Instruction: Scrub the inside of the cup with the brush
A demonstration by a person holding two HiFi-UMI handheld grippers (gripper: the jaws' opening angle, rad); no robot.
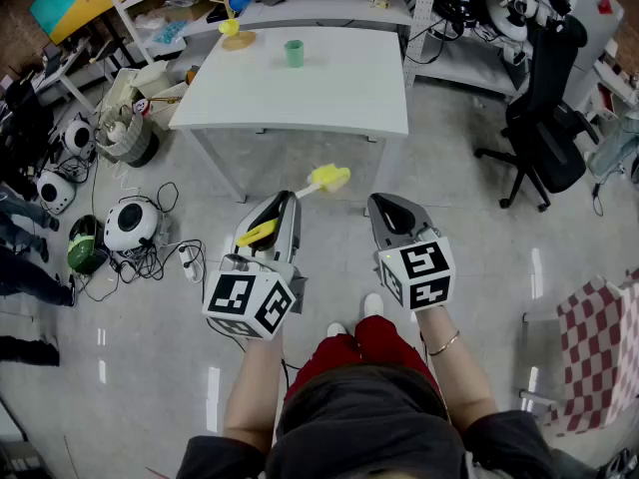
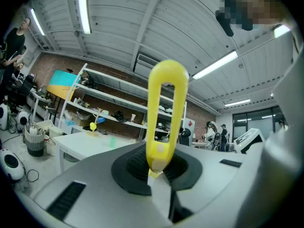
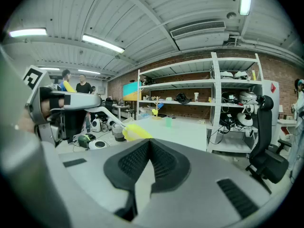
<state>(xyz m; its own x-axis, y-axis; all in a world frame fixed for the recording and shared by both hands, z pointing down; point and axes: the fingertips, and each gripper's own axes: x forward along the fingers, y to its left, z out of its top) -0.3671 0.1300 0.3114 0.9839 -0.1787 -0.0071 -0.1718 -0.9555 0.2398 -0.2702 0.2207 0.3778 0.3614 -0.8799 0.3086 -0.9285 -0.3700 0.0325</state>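
Step now: getting ready, scrubbing not begun. Left claw (image 1: pixel 288 200) shut tight on yellow brush (image 1: pixel 327 178), gripping handle, brush head sticking out front. Right claw (image 1: pixel 383 204) closed, nothing in it. Green cup (image 1: pixel 294 53) stands on white table (image 1: pixel 329 98), far from both claws. Next, I think: walk to table, right claw opens to hold cup, brush head goes inside.

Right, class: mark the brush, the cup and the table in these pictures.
brush (image 1: pixel 328 178), head view, on its yellow head.
cup (image 1: pixel 294 54), head view, on its green side.
table (image 1: pixel 344 93), head view, on its bare white top.
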